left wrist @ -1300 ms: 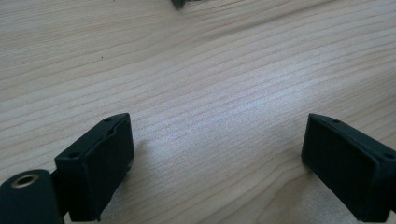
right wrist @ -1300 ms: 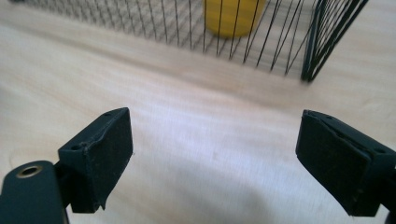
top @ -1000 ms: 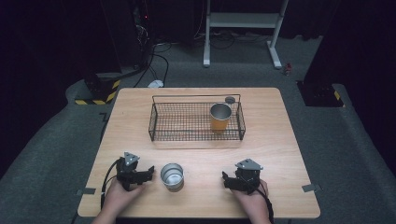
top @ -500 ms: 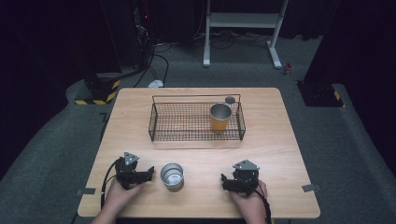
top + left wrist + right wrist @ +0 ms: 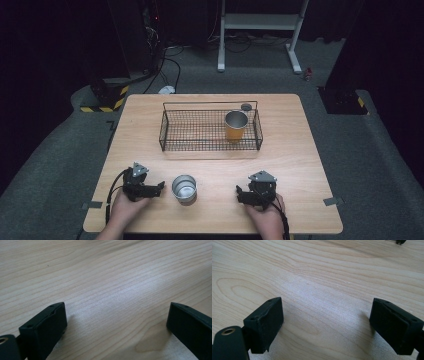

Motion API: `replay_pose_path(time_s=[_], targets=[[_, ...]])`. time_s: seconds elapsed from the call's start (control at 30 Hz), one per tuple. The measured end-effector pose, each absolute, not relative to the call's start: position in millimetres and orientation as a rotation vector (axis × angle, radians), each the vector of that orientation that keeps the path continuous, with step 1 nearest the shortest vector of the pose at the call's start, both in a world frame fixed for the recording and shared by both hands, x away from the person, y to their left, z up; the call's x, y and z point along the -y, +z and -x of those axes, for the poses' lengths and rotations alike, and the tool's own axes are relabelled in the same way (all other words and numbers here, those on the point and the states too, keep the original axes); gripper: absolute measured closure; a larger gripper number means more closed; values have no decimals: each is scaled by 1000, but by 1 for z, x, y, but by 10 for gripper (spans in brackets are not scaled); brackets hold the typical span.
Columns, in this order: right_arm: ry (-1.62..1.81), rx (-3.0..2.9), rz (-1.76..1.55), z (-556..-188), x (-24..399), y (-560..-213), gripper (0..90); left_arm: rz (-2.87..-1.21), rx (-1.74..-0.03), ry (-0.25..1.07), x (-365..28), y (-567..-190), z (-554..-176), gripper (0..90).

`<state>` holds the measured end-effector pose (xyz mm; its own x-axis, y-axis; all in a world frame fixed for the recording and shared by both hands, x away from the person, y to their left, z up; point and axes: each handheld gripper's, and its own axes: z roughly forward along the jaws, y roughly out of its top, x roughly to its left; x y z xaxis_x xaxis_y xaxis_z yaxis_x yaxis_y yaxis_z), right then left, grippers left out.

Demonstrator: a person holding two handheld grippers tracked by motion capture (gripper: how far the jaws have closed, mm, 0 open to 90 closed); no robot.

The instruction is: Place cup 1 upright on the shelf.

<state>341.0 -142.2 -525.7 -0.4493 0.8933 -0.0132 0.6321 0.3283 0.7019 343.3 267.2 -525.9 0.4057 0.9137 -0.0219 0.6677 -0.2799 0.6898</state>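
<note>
A short, round silver metal cup [image 5: 184, 187] stands upright and open-mouthed on the pale wooden table [image 5: 300, 150], near the front edge and between the two hand-held tools, touching neither. Just to its left, the left black two-jaw gripper [image 5: 159, 188] lies low on the table in the person's left hand [image 5: 125, 205], its jaws pointing toward the cup; in the left gripper view its jaws are spread wide apart with only bare wood grain between them, gripping nothing [image 5: 116, 322]. Farther off on the cup's other side, the right black two-jaw gripper [image 5: 240, 194] rests on the table in the right hand [image 5: 265, 215], a grey three-cornered plate on top, jaws pointing leftward toward the cup; the right gripper view shows its jaws likewise wide apart over empty wood [image 5: 325, 322]. Beyond them, toward the far side of the table, sits a black rectangular wire basket [image 5: 172, 130]. Inside its right end stands a taller orange cup with a silver metal rim [image 5: 236, 125], upright. A small dark round object [image 5: 246, 106] lies on the table just behind the basket's far right corner; what it is cannot be told.
</note>
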Motion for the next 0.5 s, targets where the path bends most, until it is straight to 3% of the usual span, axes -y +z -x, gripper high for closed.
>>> replay_pose_path(time_s=[0.5], targets=[[892, -2200, -1347, -341, 142, -526, 118, -1987, -1219, 534, -271, -500, -334, 7]])
